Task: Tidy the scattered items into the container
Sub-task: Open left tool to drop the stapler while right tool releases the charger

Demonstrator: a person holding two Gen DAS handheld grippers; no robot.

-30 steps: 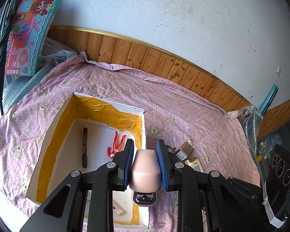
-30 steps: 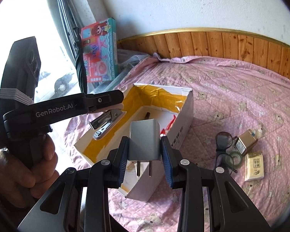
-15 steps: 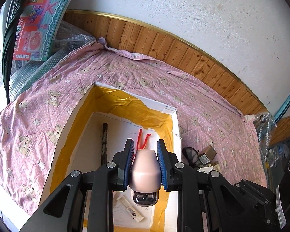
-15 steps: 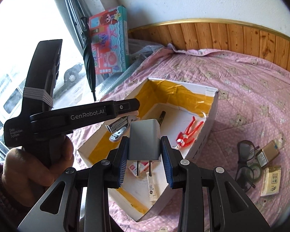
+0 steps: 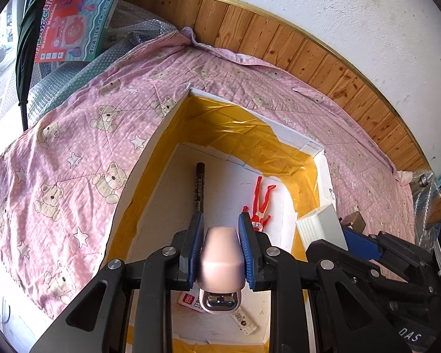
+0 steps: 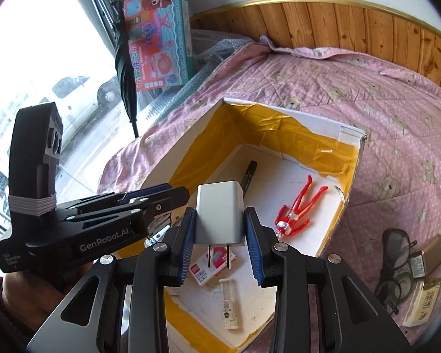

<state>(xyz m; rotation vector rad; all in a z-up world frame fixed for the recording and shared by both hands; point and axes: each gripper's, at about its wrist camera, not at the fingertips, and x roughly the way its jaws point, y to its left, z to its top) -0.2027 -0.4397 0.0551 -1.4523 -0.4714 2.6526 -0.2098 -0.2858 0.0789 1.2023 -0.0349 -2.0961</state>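
My left gripper [image 5: 220, 220] is shut on a pink stapler [image 5: 220, 259] and hangs over the inside of the white box with yellow tape lining [image 5: 291, 135]. My right gripper [image 6: 220, 214] is shut on a white plug adapter [image 6: 219, 214], prongs pointing back toward the camera, also above the box [image 6: 323, 122]. On the box floor lie a black marker [image 5: 199, 185], a red toy figure [image 6: 297, 209], a small staples box [image 6: 214, 264] and a white tube [image 6: 229, 303]. The adapter [image 5: 323, 226] shows at the right of the left wrist view.
On the pink bear-print quilt [image 6: 382, 111] right of the box lie dark glasses [image 6: 397, 247], a brown packet [image 6: 432, 250] and a yellow carton [image 6: 423, 303]. A toy box [image 6: 158, 32] and folded umbrella [image 6: 126, 67] lean by the window. A hand grips the left handle.
Both grippers have moved forward and down over the box, so its inside now fills more of each view. Each still clamps its object.
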